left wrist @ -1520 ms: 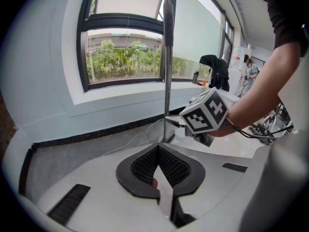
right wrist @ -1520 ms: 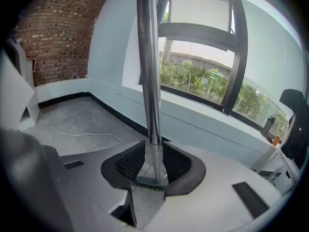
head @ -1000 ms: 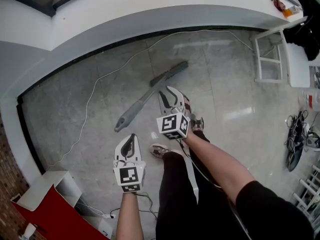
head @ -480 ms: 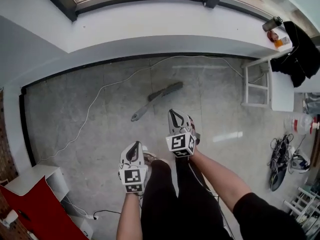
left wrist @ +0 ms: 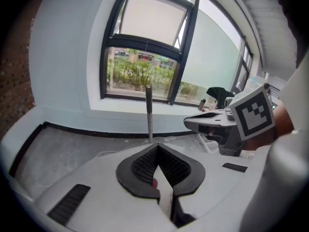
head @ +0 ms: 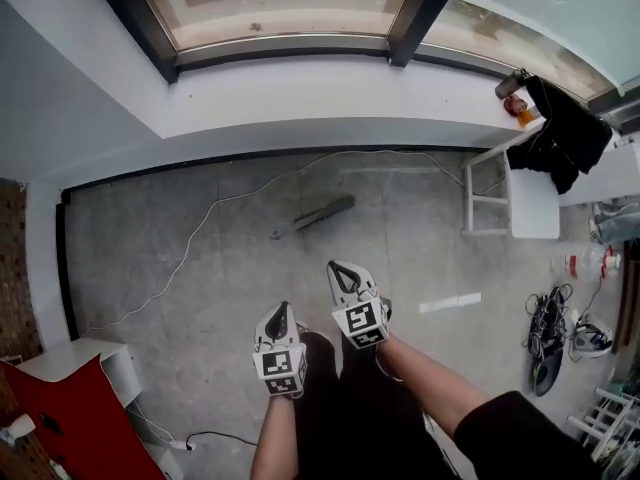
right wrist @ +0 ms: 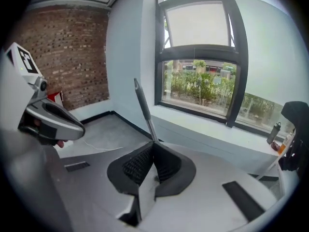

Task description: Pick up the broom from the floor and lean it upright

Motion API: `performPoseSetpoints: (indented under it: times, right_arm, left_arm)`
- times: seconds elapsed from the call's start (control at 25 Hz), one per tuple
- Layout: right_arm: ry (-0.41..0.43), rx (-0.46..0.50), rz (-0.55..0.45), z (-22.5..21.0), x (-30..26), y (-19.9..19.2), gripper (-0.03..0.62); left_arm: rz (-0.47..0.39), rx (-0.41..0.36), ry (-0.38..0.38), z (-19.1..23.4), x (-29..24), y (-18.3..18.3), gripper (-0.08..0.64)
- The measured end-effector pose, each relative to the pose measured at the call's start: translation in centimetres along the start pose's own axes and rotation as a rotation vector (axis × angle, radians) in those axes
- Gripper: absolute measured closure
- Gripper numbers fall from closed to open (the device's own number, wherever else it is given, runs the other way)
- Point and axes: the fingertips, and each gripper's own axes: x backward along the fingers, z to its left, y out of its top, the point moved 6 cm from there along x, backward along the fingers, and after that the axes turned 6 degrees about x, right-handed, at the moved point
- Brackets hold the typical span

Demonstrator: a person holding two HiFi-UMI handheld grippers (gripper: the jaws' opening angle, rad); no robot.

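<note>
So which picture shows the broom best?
The head view: the whole broom shows there, end to end, on the grey floor. The left gripper view shows only its handle poking up past the jaws, and the right gripper view the same handle.

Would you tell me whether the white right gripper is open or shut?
Shut, just closed: in its own view the white right gripper has its black ribbed pads together, nothing between them.
</note>
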Motion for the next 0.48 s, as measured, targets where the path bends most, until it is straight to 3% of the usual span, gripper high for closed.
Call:
performPoseSetpoints:
  times: [0.32,0.48]
  right_arm:
    - [0.016,-0.014,-0.070,0.1,9.6,4.6,0.584]
    - [0.035,0.020,-0.070,-0.8,13.1,5.5,0.584]
  left_arm:
    - [-0.005,-0.041,-0.055,-4.1,3.9,3.0,0.554]
    - [-0.041,-0.053,-0.040,-6.0,5.7,5.5,0.554]
